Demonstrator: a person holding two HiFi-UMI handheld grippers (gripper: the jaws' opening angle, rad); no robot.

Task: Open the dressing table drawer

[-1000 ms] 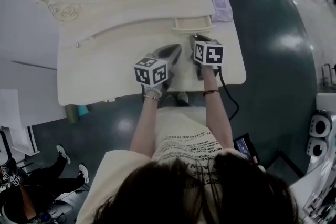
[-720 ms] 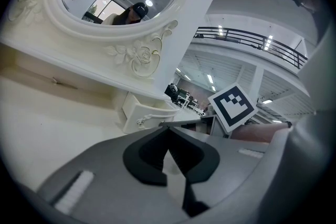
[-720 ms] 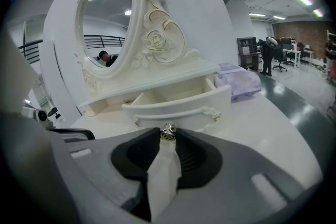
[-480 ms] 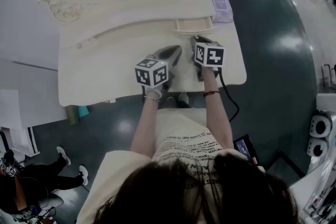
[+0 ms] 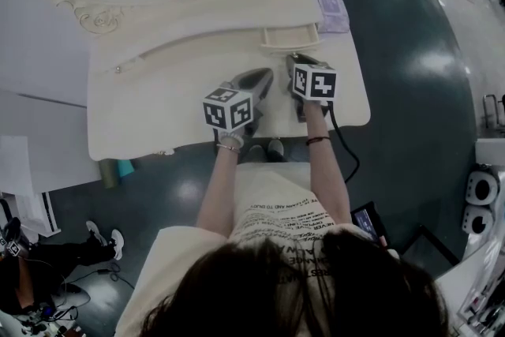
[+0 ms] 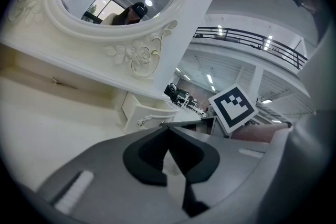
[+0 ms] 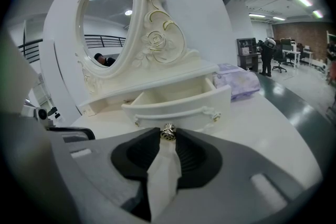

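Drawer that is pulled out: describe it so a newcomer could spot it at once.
Start at the cream dressing table with the oval mirror. Below the mirror's carved right side sits a small drawer. Unlike the closed drawer to its left, it is pulled out, its metal knob gripped by the right gripper.

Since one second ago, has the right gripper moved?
No: right gripper stays at the same spot by the drawer front, jaws on its knob.
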